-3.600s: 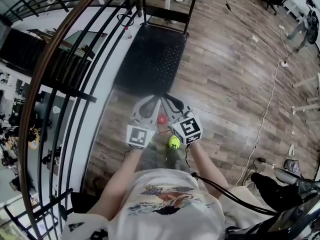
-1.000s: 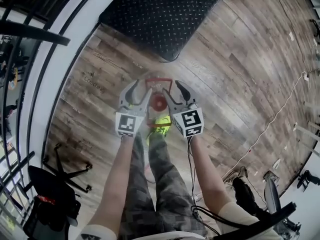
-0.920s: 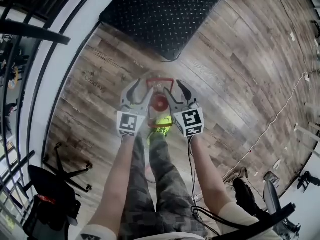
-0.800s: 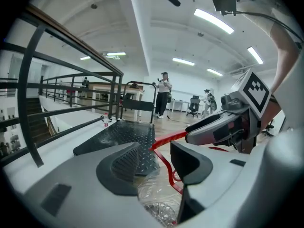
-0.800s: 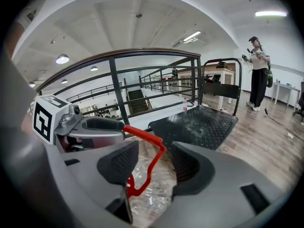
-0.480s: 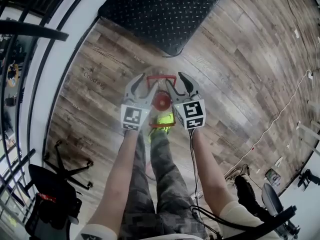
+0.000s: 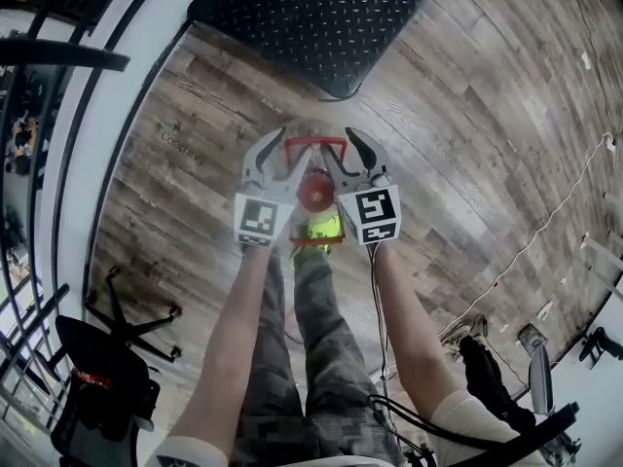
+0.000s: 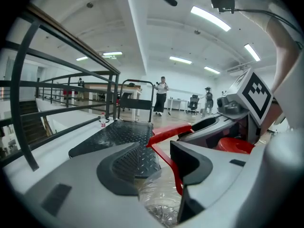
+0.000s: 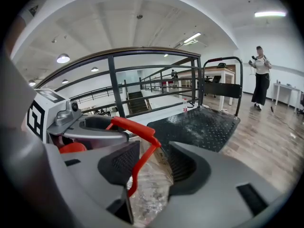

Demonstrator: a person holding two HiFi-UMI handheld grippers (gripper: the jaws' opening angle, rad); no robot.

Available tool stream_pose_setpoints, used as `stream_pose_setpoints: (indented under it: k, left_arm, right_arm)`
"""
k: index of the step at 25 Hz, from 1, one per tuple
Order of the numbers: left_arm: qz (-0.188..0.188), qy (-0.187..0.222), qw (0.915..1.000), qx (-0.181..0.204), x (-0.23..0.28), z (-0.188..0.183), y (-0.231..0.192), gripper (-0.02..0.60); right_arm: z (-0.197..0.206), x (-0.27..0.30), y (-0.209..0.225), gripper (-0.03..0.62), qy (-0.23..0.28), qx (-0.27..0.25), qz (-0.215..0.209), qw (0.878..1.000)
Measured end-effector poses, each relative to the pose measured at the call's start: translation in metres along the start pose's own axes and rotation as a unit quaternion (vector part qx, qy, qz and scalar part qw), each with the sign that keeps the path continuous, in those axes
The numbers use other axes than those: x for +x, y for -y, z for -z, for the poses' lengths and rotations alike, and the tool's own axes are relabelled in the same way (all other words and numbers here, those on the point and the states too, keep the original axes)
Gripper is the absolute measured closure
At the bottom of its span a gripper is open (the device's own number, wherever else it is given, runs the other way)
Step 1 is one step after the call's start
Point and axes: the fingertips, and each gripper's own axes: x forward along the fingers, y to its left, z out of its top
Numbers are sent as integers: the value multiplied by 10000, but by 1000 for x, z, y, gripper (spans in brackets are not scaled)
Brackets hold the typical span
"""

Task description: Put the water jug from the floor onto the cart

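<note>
So far nothing is lifted, as I judge it: the water jug point(image 7: 315, 192) stands on the floor point(image 7: 467, 163) by my feet, just short of the cart point(image 7: 311, 17). My left gripper point(image 7: 276, 156) and right gripper point(image 7: 348, 154) each have their jaws apart, straddling one side of the red handle point(image 7: 314, 142) without pinching it. What's left: close, lift, carry it over, set it down.

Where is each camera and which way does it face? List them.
Head view: on the head, steeply down at water jug and cart; arms, legs, left tongs, right tongs.
Left gripper view: on left tongs, toward cart; own jaws, right tongs.
Right gripper view: on right tongs, toward cart; own jaws, left tongs.
All share red handle, cart.
</note>
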Motion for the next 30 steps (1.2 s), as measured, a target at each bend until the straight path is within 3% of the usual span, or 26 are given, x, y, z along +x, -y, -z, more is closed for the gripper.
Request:
stream_pose_setpoints:
  k: [4, 8, 11, 15, 20, 30]
  left_arm:
    - [-72, 153, 9997, 164, -1, -7, 0, 402]
    - [-51, -159, 9998, 124, 8, 2, 2, 403]
    - [-183, 164, 9995, 189, 4, -11, 1, 425]
    - [-308, 601, 9958, 619, -6, -35, 1, 471]
    - [-198, 680, 9937, 873, -19, -56, 4, 471]
    - [-378, 839, 9884, 1211, -37, -110, -8, 475]
  right_arm:
    - [-5, -3, -8, 474, 239, 106, -178, 9995]
    - [-12, -4, -12, 508, 374, 207, -295, 9987]
    - [-19, -7, -16, 516, 465, 128, -359, 9982]
    - [-21, -16, -24, 528, 511, 178, -413, 9977]
    - [-42, -33, -33, 534, 747, 272, -337, 9963]
    - [-100, -45, -39, 542, 1170, 338, -296, 9921]
